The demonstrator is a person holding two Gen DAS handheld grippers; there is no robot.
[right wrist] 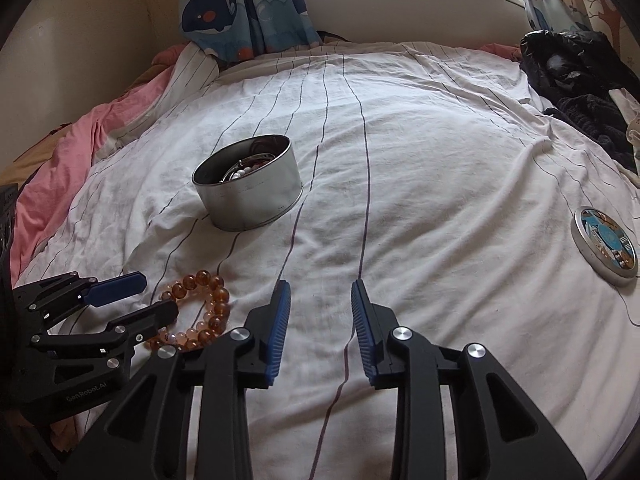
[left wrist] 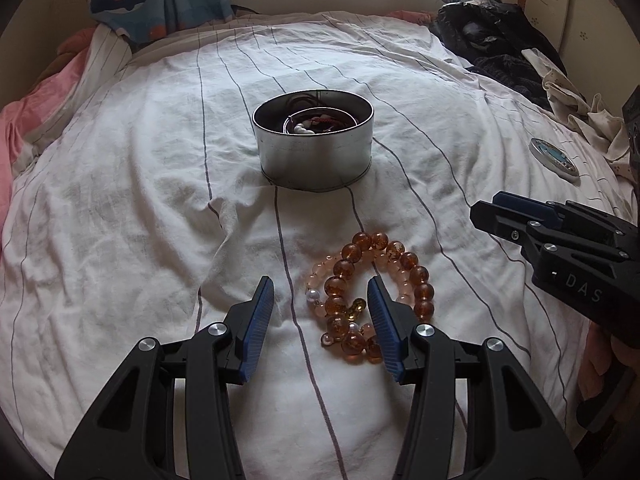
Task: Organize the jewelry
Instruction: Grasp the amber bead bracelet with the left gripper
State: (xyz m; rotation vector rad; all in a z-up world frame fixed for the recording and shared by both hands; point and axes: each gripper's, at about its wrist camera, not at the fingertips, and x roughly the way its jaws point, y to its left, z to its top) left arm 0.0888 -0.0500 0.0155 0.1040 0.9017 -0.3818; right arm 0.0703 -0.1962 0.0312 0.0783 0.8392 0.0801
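Note:
An amber bead bracelet (left wrist: 404, 264) lies tangled with a pale pink bead bracelet (left wrist: 320, 270) on the striped white sheet; both show in the right wrist view (right wrist: 208, 300). My left gripper (left wrist: 320, 292) is open, low over the beads, its right finger over them; it also shows in the right wrist view (right wrist: 154, 296). A round silver tin (left wrist: 314, 140) holding several pieces of jewelry stands beyond; it shows in the right wrist view (right wrist: 250, 184). My right gripper (right wrist: 320, 292) is open and empty over bare sheet, to the right of the beads (left wrist: 492, 212).
The tin's lid (right wrist: 606, 242) with a blue picture lies on the sheet at the right (left wrist: 554, 158). Dark clothes (right wrist: 576, 80) pile at the far right. A pink blanket (right wrist: 68, 160) bunches at the left. Whale-print curtains (right wrist: 244, 8) hang at the back.

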